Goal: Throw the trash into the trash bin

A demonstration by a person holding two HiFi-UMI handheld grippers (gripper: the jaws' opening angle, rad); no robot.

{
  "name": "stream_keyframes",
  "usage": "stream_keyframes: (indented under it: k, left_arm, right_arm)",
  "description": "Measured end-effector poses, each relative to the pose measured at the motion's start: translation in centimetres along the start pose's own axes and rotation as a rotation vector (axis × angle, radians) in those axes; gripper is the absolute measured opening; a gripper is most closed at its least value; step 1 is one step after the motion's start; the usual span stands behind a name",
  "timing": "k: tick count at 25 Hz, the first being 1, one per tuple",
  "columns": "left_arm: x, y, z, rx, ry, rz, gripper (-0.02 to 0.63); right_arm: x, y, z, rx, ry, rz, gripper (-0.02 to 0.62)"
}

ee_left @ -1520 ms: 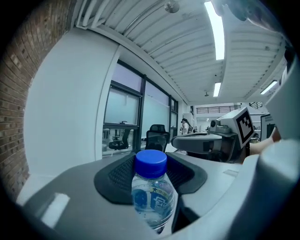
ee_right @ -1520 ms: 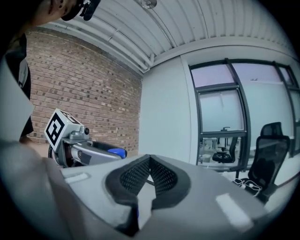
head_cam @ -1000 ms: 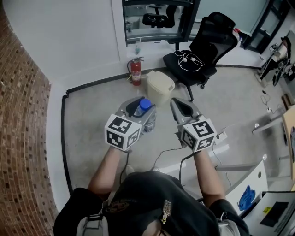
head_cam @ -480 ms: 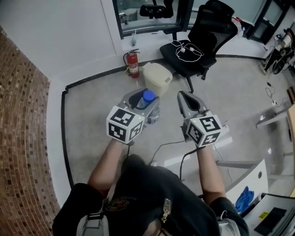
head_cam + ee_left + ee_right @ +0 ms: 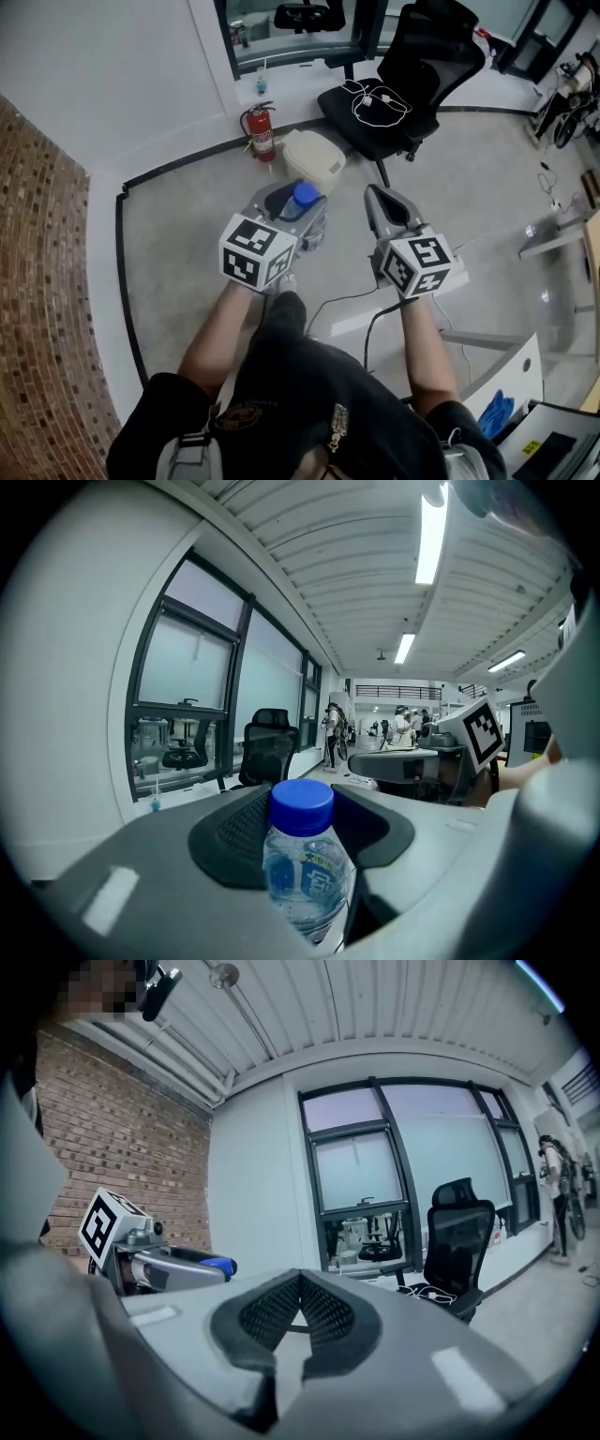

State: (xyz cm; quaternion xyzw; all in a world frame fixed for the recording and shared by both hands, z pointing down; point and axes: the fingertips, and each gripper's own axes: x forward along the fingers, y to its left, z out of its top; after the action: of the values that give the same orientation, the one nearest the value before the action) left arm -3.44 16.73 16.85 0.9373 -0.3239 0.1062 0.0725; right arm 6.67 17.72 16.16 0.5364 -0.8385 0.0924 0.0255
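1. Since a second ago, both tongs have travelled forward together across the floor. The cream trash bin (image 5: pixel 314 159) now sits a little closer ahead of the left tongs (image 5: pixel 284 201) than it did, but still apart from them.
2. The grip hasn't changed. The left tongs clamp a clear water bottle (image 5: pixel 302 874) with a blue cap (image 5: pixel 303 195), which stands up between the pads.
3. The right tongs (image 5: pixel 298 1290) are closed on nothing and ride level beside the left ones.
4. For the task, we judge this is the carry leg. The trash is in hand and not yet over the bin, so the approach isn't finished and the release is still to come.
5. The bin shows in neither gripper view, only in the head view.
6. We can't tell whether the bin's lid is open or has a flap; it looks shut from above.
7. The bottle's lower part is cut off at the bottom edge of the left gripper view, so we can't see how full it is.
8. The person's torso hides the floor right under the tongs' handles.
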Motion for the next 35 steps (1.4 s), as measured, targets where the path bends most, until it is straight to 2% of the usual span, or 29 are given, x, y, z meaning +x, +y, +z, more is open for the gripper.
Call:
stream_keyframes:
  k: [12, 21, 27, 35]
  left_arm:
    - [9.1, 11.1, 0.2, -0.083, 0.010, -0.116, 0.207]
    - [15.0, 15.4, -0.6, -0.095, 0.057, -0.167, 0.207]
    - [19.4, 16.0, -1.9, -0.081, 0.088, -0.146, 0.207]
    - [28.0, 17.6, -4.6, -0.101, 0.165, -0.036, 0.207]
  right_arm:
    - [12.9, -4.8, 1.0, -0.048, 0.123, -0.087, 0.002]
    - [17.9, -9.2, 0.0, -0.026, 0.174, -0.137, 0.002]
    - [20.1, -13.9, -2.0, 0.011, 0.177, -0.114, 0.002]
    - [25.0, -22.2, -6.1, 0.032, 0.236, 0.023, 0.002]
